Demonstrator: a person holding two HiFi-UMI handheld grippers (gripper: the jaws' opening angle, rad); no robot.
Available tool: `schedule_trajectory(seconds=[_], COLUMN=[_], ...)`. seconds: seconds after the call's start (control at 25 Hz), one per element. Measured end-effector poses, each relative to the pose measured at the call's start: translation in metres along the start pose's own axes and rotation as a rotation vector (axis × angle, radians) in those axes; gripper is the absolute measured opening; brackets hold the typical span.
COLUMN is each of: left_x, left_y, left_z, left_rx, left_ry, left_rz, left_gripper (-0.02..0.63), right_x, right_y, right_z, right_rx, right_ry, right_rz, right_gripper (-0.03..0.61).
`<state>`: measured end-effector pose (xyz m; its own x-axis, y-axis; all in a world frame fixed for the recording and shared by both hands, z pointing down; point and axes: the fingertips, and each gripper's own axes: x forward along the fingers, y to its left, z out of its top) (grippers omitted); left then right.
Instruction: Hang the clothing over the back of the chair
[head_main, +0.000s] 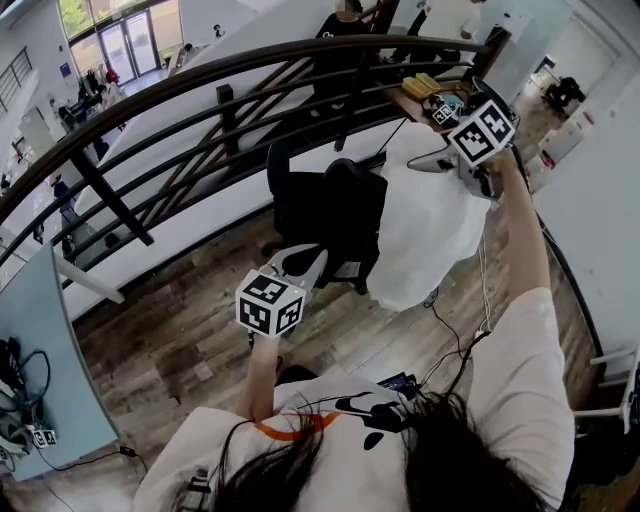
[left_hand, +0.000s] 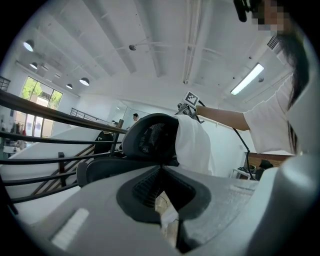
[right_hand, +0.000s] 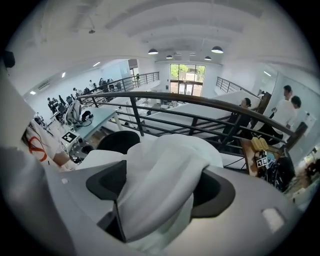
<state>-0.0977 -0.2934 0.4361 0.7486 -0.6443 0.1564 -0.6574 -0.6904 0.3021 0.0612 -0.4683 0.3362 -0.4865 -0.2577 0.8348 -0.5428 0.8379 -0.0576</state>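
Right fingers (right_hand: 102, 182) apart around white clothing (right_hand: 165, 170)

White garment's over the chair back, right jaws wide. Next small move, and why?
Probably lift the right gripper straight off the white garment. Its jaws stand apart around a loose fold, and the garment already drapes over the chair back, so nothing seems left to hold.

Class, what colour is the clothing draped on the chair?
The clothing is white, clearest in the head view against the black chair.
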Motion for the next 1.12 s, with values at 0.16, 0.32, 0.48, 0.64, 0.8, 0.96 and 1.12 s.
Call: schedule_trajectory(seconds=[0.16, 0.32, 0.48, 0.64, 0.8, 0.96, 1.12], left_x=[0.001, 0.002, 0.002, 0.01, 0.027, 0.049, 0.075], left_y=[0.003, 0.001, 0.002, 0.015, 0.021, 0.026, 0.032], left_z=[-0.003, 0.021, 0.067, 0.101, 0.138, 0.178, 0.194], left_rx=[-0.001, -0.003, 0.038, 0.123, 0.142, 0.16, 0.204], left_ry=[0.005, -0.066, -0.158, -0.158, -0.161, -0.171, -0.127], left_rz=[-0.001, -0.046, -0.084, -0.087, -0.159, -0.233, -0.26], left_gripper=[0.0, 0.023, 0.029, 0.057, 0.117, 0.14, 0.155], right_x=[-0.005, -0.002, 0.0, 0.003, 0.007, 0.007, 0.009], right_y=[-0.001, 0.0, 0.0, 0.0, 0.001, 0.0, 0.002], right_z=[-0.002, -0.004, -0.004, -0.004, -0.008, -0.004, -0.006], right_rx=[-0.013, -0.015, -0.004, 0.003, 0.007, -0.005, -0.041], right_ry=[0.011, 0.004, -0.007, -0.026, -0.033, -0.049, -0.045], right_rz=[0.002, 0.013, 0.026, 0.043, 0.07, 0.097, 0.121], right_gripper=[0.423, 0.422, 0.421, 0.419, 0.417, 0.414, 0.413])
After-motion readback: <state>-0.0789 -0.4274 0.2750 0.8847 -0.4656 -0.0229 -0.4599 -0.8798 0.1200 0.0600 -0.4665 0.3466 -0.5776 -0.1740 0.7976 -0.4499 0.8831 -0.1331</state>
